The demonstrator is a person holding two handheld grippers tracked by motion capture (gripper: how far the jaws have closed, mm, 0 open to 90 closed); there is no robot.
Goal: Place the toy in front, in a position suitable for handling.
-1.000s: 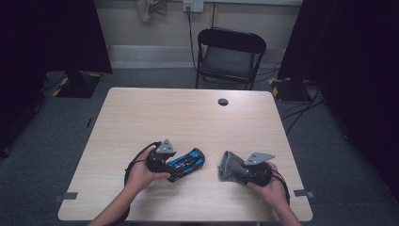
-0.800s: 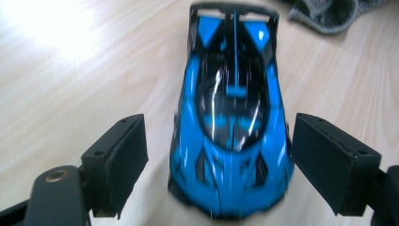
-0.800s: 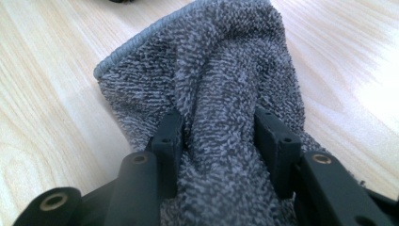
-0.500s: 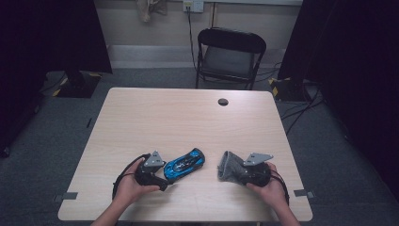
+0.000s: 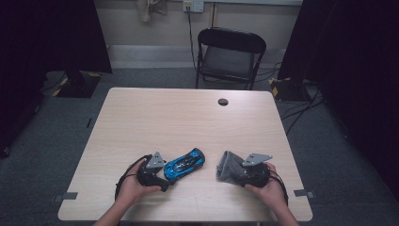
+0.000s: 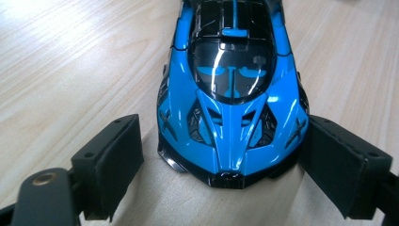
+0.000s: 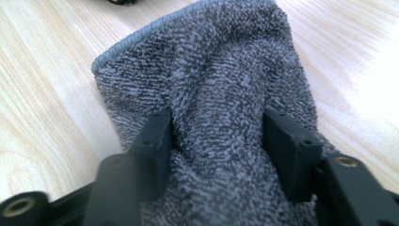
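A blue and black toy car (image 5: 184, 164) rests on the light wood table (image 5: 188, 117), its nose toward my left gripper (image 5: 165, 177). In the left gripper view the car's nose (image 6: 230, 108) lies between the two pads of the left gripper (image 6: 228, 162). These jaws have just been opening, and a gap shows at the left pad. My right gripper (image 5: 236, 173) holds a bunched grey towel (image 5: 227, 165) near the table's front right. Up close, the towel (image 7: 207, 70) fills the space between the right gripper's (image 7: 216, 146) pads; these jaws have just been opening, but both pads still press the cloth.
A small black round grommet (image 5: 223, 101) sits in the table's far side. A black folding chair (image 5: 229, 52) stands behind the table. Cables trail on the grey floor at the right. The table's near edge runs just behind both hands.
The left gripper has sunk and drawn back toward the near left, sliding off most of the car, which stays on the table. The right hand and towel have not shifted.
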